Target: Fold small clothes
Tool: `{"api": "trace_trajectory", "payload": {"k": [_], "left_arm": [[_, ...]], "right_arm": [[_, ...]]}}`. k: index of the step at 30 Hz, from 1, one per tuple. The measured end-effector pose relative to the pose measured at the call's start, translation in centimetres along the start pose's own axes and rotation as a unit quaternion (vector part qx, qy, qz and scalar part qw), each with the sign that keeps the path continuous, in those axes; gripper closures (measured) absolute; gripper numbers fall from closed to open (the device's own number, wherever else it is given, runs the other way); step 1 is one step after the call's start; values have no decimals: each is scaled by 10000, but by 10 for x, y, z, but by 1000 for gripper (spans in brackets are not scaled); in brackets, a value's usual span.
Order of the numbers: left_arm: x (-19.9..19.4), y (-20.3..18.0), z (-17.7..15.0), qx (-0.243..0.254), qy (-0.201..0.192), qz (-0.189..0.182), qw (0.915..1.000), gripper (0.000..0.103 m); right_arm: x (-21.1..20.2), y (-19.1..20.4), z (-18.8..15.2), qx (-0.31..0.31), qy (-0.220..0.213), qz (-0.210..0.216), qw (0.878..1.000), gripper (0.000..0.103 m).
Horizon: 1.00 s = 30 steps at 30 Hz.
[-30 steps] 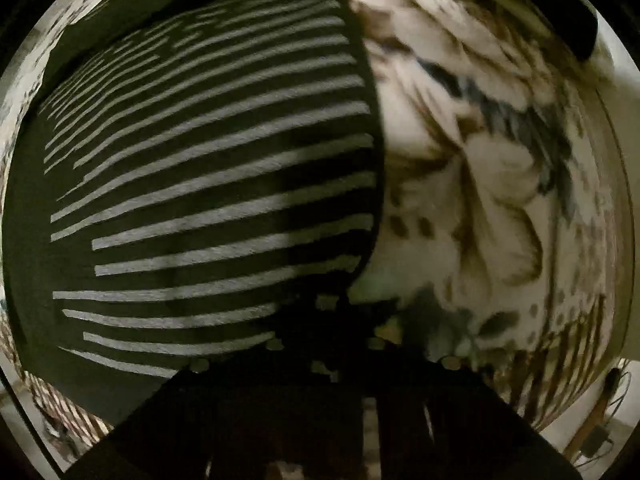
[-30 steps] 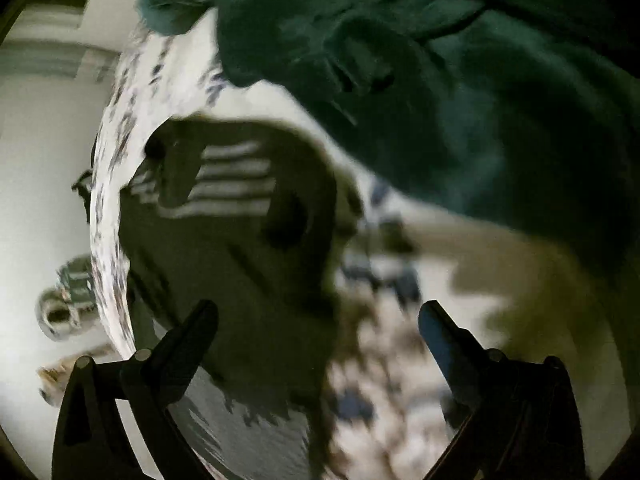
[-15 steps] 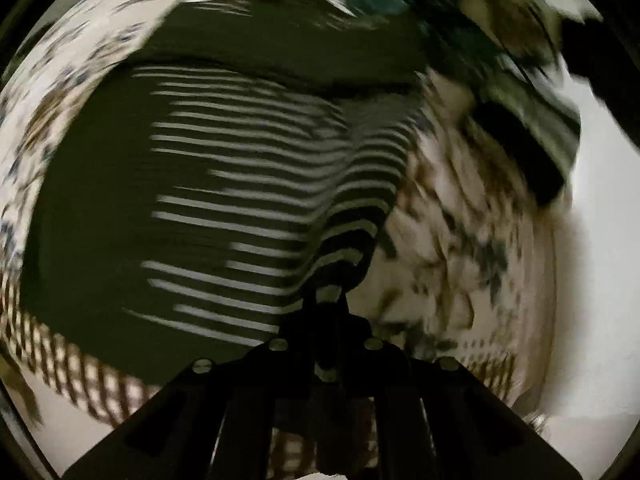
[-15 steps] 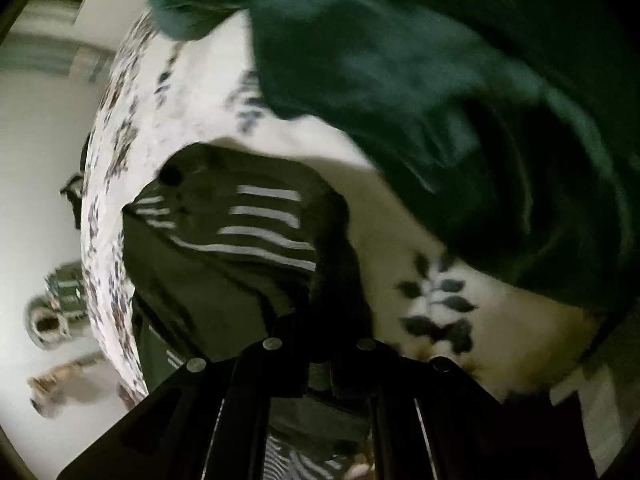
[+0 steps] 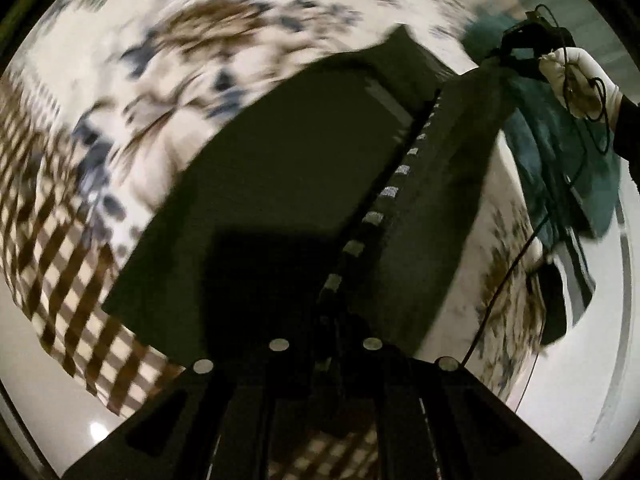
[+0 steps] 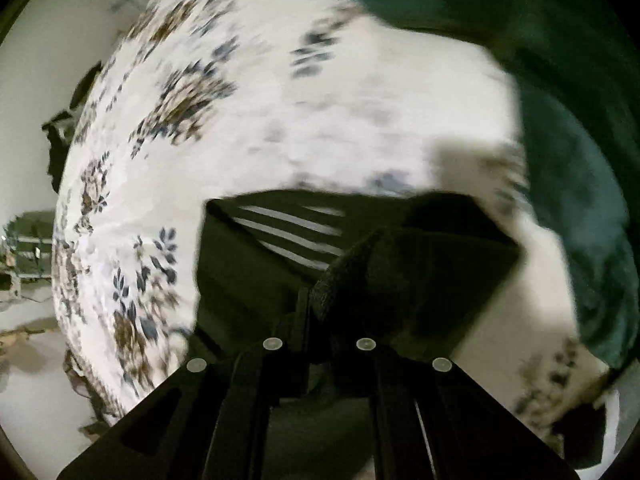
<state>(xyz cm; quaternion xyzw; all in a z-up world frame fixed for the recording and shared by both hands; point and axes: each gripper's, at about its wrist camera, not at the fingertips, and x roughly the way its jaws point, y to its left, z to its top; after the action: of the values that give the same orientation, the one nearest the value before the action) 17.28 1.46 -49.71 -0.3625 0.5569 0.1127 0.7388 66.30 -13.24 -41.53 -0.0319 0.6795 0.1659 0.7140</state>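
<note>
Since a second ago my right gripper (image 6: 320, 312) has gone from spread wide above the cloth to clamped on the striped garment (image 6: 280, 240), and I have swung both grippers upward, so the striped face that filled my left camera has turned to its dark plain side (image 5: 288, 168). The left gripper (image 5: 326, 320) is clenched on that same garment, which hangs stretched between my two grippers above the bed, its edge pinched right at the left fingertips and running away up and to the right toward my other hand.

Counting what I see: one striped garment, dark with white bars; a short row of those bars shows along the fold just ahead of the left fingers, and a few bars show ahead and left of the right gripper. One green garment (image 6: 580, 160) lies bunched ahead and to the right of the right gripper, on the bedspread (image 6: 240, 120). One bedspread, white with brown and blue flowers and a brown checked border (image 5: 68, 272) to the left of the left gripper. In the left view my gloved right hand (image 5: 580, 80) holds the other gripper up at the far right, one black cable (image 5: 520, 248) trailing down from it.

No brand, label or writing is legible; both views are blurred.
</note>
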Motion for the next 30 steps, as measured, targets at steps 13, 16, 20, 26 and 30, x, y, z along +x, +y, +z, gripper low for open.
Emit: {"api": "trace_trajectory", "payload": {"k": [13, 16, 20, 26, 30], "left_arm": [[16, 90, 34, -752, 152, -155, 9969, 98], [24, 96, 37, -777, 315, -158, 9964, 96], [29, 122, 40, -1209, 809, -384, 9886, 86], [-3, 139, 51, -1222, 657, -310, 9898, 38], [10, 115, 73, -893, 711, -130, 9934, 38]], "right_arm": [[120, 140, 34, -435, 252, -984, 9939, 97], [130, 141, 35, -379, 339, -1026, 9934, 96], [121, 138, 28, -383, 433, -528, 9969, 67], [59, 105, -57, -555, 243, 623, 9962, 41], [53, 54, -161, -71, 483, 935, 9944, 41]]}}
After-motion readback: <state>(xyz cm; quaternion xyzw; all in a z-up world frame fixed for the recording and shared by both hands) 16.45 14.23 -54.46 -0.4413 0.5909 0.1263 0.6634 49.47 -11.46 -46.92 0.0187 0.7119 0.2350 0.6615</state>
